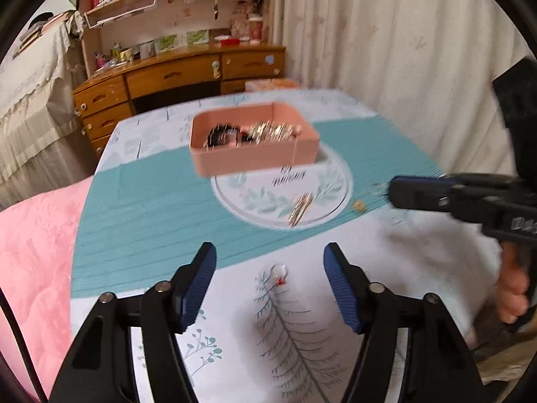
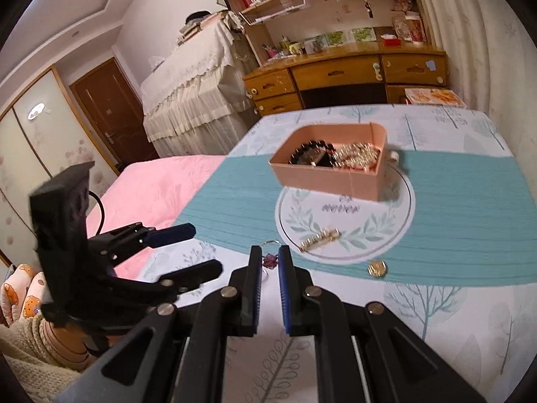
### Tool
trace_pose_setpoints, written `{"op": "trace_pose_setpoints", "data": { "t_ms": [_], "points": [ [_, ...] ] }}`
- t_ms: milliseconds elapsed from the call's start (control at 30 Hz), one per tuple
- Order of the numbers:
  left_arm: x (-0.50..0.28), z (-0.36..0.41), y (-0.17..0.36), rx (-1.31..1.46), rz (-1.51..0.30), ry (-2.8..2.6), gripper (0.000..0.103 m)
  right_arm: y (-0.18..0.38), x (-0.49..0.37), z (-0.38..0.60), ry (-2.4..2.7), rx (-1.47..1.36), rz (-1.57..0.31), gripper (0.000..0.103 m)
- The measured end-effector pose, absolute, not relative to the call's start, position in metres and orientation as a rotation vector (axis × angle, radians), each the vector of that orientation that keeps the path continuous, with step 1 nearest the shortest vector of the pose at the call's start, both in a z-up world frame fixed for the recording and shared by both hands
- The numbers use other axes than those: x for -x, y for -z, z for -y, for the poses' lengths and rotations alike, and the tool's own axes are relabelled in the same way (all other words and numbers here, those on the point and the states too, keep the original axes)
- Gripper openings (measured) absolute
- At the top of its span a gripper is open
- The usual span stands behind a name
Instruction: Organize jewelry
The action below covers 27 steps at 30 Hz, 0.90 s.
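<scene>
Bedroom scene, with a wooden desk [image 2: 335, 74] and bookshelves against the far wall and a pink bedspread [image 2: 151, 194] to the left of the table [image 2: 470, 302]. Table covered by a white cloth printed with trees, crossed by a broad teal band with a round leaf-wreath medallion at its middle.

Toward the far side of the medallion, an open-topped pink box [image 2: 322, 181], upright and somewhat blurred in the left wrist view. Inside it, a black bead bracelet [image 2: 310, 151] on the left and a tangle of gold chains [image 2: 359, 156] on the right.

Low in the left wrist view, the left gripper [image 1: 270, 255] with its blue-padded fingers standing well apart and holding nothing. On the cloth between them, a small clear ring with a red charm [image 1: 280, 273], untouched by either pad.

Coming in from the right of that view, the right gripper [image 1: 392, 191], a hand [image 1: 513, 288] wrapped around its handle. Fingers drawn nearly together, leaving only a narrow slit; cannot tell whether anything is pinched.

On the near part of the medallion, outside the box, a gold hair clip [image 2: 320, 240] lying flat. Just beyond the medallion's rim, on the near edge of the teal band, a small round gold piece [image 2: 377, 268], apart from the clip.
</scene>
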<state>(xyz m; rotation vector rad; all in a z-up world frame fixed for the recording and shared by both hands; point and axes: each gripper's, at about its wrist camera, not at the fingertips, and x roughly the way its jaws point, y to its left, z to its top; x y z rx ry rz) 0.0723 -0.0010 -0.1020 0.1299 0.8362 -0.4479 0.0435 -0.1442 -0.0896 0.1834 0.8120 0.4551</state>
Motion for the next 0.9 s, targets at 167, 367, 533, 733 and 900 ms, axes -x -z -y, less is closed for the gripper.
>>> {"op": "trace_pose_setpoints", "data": {
  "t_ms": [167, 367, 533, 733, 900],
  "points": [
    [-0.086, 0.013, 0.144, -0.081, -0.942, 0.429, 0.030, 0.102, -0.039, 0.152, -0.433, -0.201, -0.824, 0.010],
    [-0.088, 0.025, 0.155, -0.120, -0.951, 0.410, 0.030, 0.110, -0.039, 0.163, -0.422, -0.228, -0.831, 0.010],
    [-0.091, 0.027, 0.161, -0.113, -0.979, 0.407, 0.015, 0.112, -0.040, 0.167, -0.426, -0.244, -0.828, 0.010],
    [-0.090, 0.031, 0.161, -0.142, -0.964, 0.404, 0.013, 0.112, -0.040, 0.167, -0.426, -0.244, -0.830, 0.010],
    [-0.090, 0.027, 0.158, -0.123, -0.957, 0.414, 0.003, 0.109, -0.039, 0.166, -0.429, -0.238, -0.823, 0.010]
  ]
}}
